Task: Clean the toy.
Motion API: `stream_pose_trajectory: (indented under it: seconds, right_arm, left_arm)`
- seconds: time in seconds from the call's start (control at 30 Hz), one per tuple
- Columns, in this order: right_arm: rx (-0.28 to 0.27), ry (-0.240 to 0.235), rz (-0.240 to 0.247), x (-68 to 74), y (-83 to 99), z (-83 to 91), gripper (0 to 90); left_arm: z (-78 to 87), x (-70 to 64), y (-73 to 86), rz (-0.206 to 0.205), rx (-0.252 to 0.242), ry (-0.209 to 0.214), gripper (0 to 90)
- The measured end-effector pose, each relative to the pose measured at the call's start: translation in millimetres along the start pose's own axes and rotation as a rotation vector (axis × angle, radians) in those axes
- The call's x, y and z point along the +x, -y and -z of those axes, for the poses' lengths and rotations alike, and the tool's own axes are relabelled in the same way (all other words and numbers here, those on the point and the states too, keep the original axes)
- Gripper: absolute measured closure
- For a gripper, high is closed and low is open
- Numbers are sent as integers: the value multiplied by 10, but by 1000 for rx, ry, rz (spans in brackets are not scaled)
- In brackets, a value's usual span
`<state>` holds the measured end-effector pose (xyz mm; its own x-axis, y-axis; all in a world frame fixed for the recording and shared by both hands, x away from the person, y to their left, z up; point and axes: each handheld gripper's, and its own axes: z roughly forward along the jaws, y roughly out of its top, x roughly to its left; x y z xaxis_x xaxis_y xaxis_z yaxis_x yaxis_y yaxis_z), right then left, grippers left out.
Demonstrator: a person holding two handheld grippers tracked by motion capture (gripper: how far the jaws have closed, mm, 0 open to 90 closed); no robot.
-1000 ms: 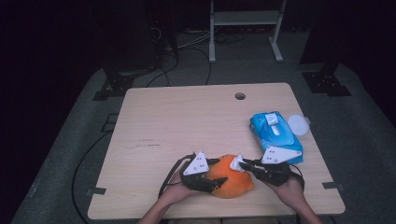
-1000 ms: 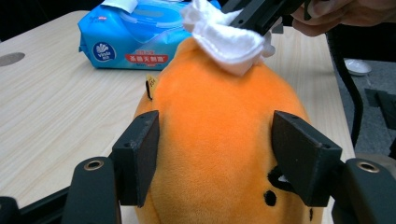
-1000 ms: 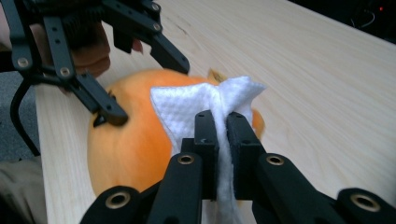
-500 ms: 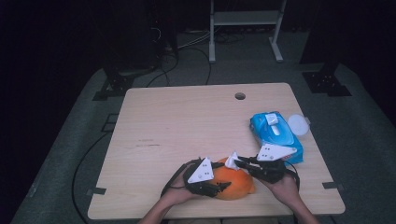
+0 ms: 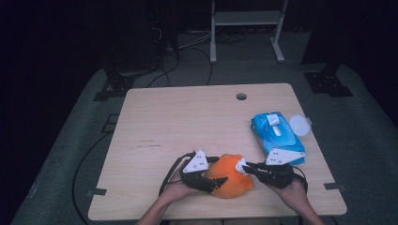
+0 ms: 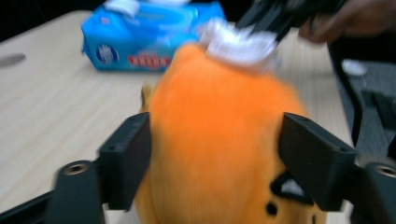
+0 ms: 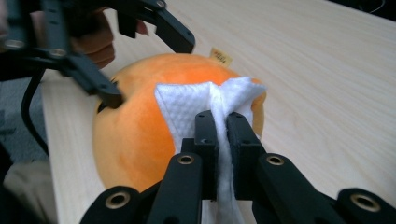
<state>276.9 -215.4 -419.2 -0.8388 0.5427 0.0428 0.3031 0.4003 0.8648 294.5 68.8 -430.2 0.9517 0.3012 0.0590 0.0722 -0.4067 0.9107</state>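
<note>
Fingers of the right gripper [image 7: 222, 133] are pinched together on a white wipe [image 7: 210, 100], whose free end is pressed against the top of an orange plush toy [image 7: 140, 121]. Left gripper [image 6: 215, 158] jaws stand either side of the toy, both pressed into its flanks, grasping it. From the high view the toy [image 5: 230, 177] lies on the table [image 5: 187, 122] near the front edge, between the left gripper [image 5: 206, 176] and the right gripper [image 5: 256, 169].

Surface: light wood-grain tabletop, with a round cable hole [image 5: 241, 96] toward the far edge. A blue wipes pack [image 5: 274, 136] lies at the right side, just beyond the right gripper, its white lid flap raised. A white round object [image 5: 299, 125] sits touching the pack at the table's right edge; what it is cannot be told.

Room: dim, with grey floor covering, black cables [image 5: 187, 51] running behind the table, a white metal frame [image 5: 246, 21] at the back, and black stand feet [image 5: 327, 83] at either side.
</note>
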Motion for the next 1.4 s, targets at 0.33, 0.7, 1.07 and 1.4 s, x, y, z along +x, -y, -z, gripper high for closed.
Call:
stream_pose_trajectory:
  seconds: [0.33, 0.7, 1.07, 1.4]
  right_arm:
    - [22, -12, -19, -17, 58, -8, 831]
    - [70, -19, -20, 53, 222, 125, 831]
    - [-24, 0, -36, -240, -232, -244, 832]
    - [10, -9, -46, -221, -38, -96, 832]
  left_arm:
    - [-73, 66, 83, 46, 48, -23, 359]
    - [-122, 51, 84, 26, 23, 0, 373]
    - [-109, 24, 38, -1, 24, 9, 348]
    - [-128, 40, 33, 29, 59, -7, 347]
